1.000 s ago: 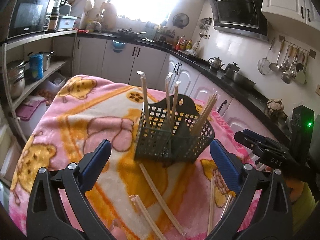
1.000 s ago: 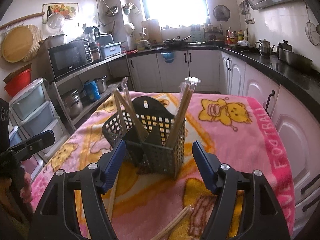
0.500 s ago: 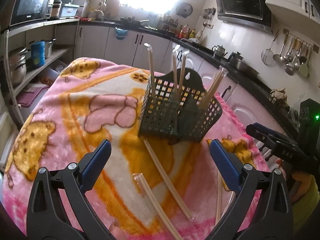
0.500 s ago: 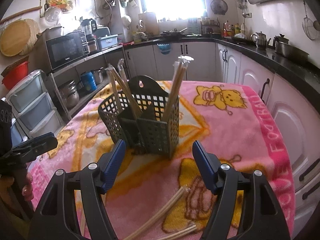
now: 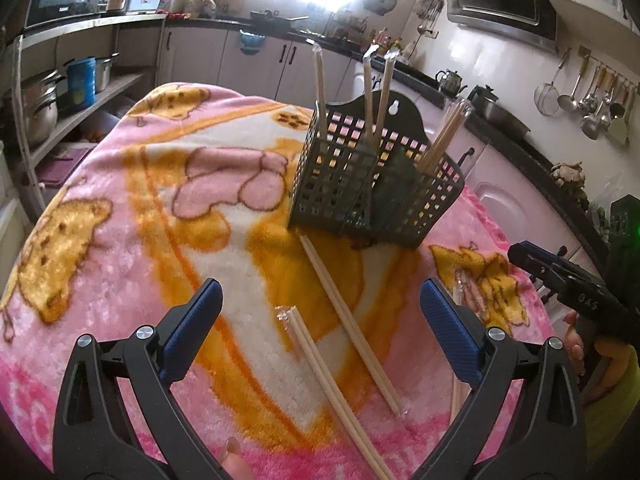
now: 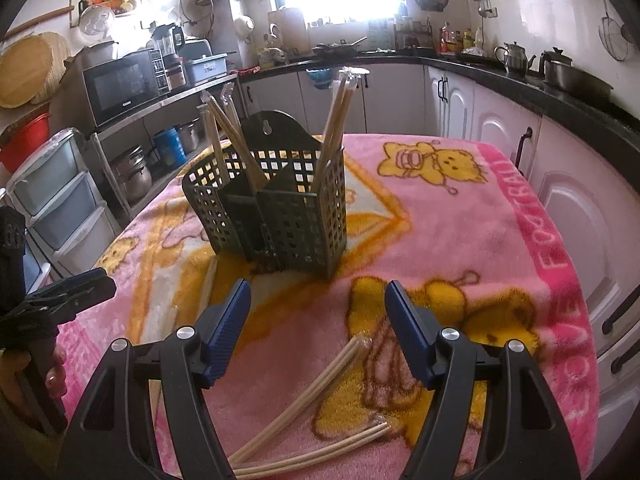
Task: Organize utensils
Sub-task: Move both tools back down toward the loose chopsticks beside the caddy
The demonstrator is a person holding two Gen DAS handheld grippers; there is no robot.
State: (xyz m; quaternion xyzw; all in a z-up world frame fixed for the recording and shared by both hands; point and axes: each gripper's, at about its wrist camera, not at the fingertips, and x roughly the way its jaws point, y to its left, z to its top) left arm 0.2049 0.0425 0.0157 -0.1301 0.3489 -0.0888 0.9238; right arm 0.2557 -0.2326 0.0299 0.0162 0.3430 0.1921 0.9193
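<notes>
A dark green slotted utensil caddy (image 5: 372,188) stands on the pink blanket, also in the right wrist view (image 6: 272,208). Wrapped chopstick pairs stand upright in its compartments (image 5: 374,96). Two wrapped pairs lie on the blanket in front of my left gripper (image 5: 320,300): one (image 5: 348,320) runs from the caddy's base, another (image 5: 332,388) lies nearer. My left gripper is open and empty above them. Two more pairs (image 6: 304,396) (image 6: 320,448) lie under my right gripper (image 6: 318,300), which is open and empty.
The pink cartoon blanket (image 6: 440,220) covers the table. White cabinets and a black counter (image 6: 520,80) run along the right and back. Shelves with a microwave (image 6: 120,84) and pots stand on the left. The right gripper also shows in the left wrist view (image 5: 572,292).
Both grippers have tilted down and moved closer to the blanket. The loose chopstick pairs now lie nearer the open fingers. The caddy has not moved.
</notes>
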